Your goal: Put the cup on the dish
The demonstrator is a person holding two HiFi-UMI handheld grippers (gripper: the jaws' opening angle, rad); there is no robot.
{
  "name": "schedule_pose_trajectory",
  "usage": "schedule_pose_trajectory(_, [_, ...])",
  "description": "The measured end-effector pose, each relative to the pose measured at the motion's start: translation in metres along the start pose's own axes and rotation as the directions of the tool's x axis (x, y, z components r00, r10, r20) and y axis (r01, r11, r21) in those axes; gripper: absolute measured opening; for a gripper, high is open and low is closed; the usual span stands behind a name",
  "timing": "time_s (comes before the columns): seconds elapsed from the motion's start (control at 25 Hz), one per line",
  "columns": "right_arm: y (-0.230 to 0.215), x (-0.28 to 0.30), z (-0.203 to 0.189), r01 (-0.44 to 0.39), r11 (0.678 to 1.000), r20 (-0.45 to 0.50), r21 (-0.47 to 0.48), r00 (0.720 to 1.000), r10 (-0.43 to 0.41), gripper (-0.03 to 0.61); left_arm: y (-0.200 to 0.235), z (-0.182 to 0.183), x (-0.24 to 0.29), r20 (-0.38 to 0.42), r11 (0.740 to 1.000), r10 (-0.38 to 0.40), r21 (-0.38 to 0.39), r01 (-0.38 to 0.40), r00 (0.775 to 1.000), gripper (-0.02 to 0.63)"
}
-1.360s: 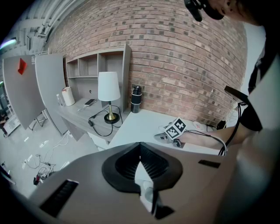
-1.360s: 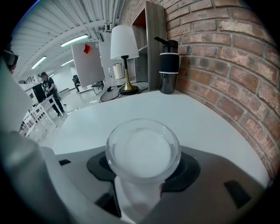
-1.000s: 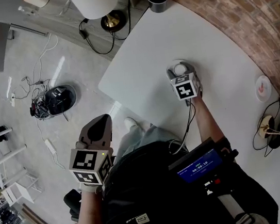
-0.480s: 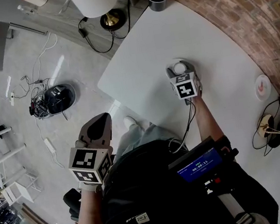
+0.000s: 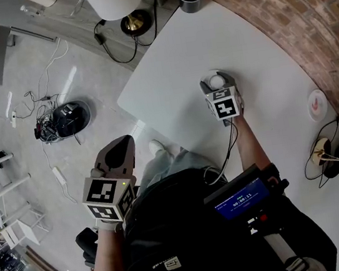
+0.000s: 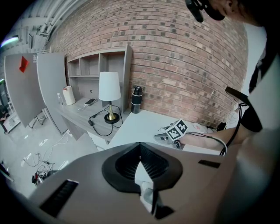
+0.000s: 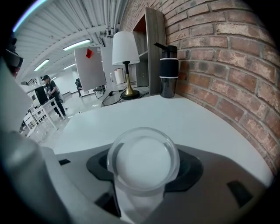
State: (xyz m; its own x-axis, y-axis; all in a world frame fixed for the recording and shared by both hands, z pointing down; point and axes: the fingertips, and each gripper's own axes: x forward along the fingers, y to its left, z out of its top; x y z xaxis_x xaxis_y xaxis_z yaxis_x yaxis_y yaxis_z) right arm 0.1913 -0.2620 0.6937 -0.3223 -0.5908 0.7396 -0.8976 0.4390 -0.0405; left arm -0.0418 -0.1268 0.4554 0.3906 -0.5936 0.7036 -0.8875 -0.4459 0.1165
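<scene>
We're still parked: right claw (image 5: 217, 84) stays clamped on the cup (image 7: 143, 158), well apart from the dish (image 5: 318, 105), so the carry's still ahead.

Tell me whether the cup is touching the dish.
Apart. The head view shows a wide stretch of bare table between the cup and the dish by the brick wall.

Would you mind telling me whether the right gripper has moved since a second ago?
No. The right gripper, with the cup between its jaws, sits as far from the dish and the table's near corner as before.
</scene>
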Motion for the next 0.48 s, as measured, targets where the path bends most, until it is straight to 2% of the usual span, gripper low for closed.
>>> schedule_pose_trajectory(0.16, [-0.0014,-0.0025,0.001,0.005,1.0,0.017,-0.005,1.0,-0.005,0.259,0.001,-0.0022,0.0013,-0.003,1.0,0.0,-0.012,0.0,1.0,0.006])
schedule_pose_trajectory(0.24, [-0.0034,-0.0021,-0.0002,0.009,1.0,0.024,-0.006,1.0,-0.009,0.29,0.0012,-0.0026,0.0011,-0.001,1.0,0.0,-0.013,0.0,1.0,0.006])
schedule_pose_trajectory(0.48, [-0.0004,-0.008,0.0013,-0.005,1.0,0.036,-0.008,0.999,0.005,0.322,0.0001,-0.002,0.0002,0.005,1.0,-0.003,-0.015,0.003,1.0,0.006])
